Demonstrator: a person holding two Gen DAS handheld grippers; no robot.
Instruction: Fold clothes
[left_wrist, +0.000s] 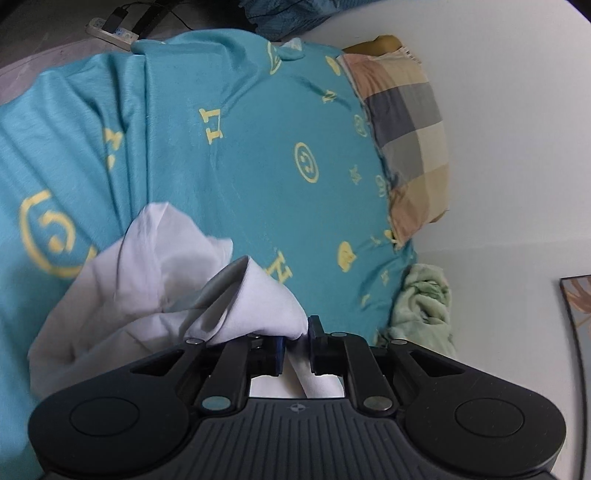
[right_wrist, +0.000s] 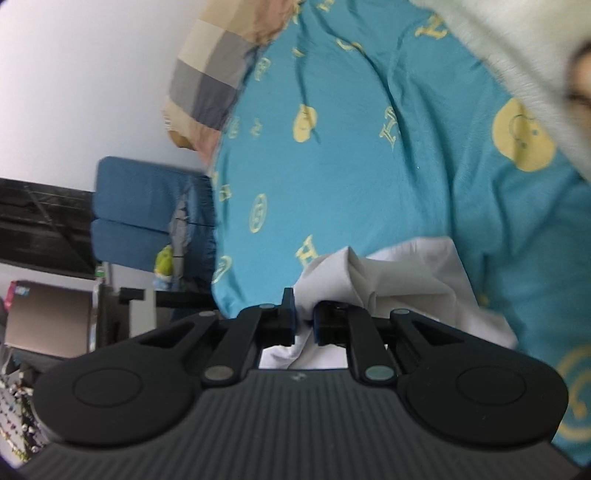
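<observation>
White garment (left_wrist: 155, 280) bunches pinched inside each hand-held gripper (left_wrist: 297, 345), above bedsheet (left_wrist: 258, 147).

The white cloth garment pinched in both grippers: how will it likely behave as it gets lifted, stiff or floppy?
Probably floppy: the white cloth garment bunches into soft folds by the left gripper and crumples at the right gripper. It looks thin and light, so it should sag between the two pinches. On the turquoise bedsheet with yellow print it may drag rather than slide cleanly.

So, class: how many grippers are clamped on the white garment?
2. The left gripper pinches the white garment at one bunched edge; the right gripper pinches another. The cloth between them is partly hidden.
</observation>
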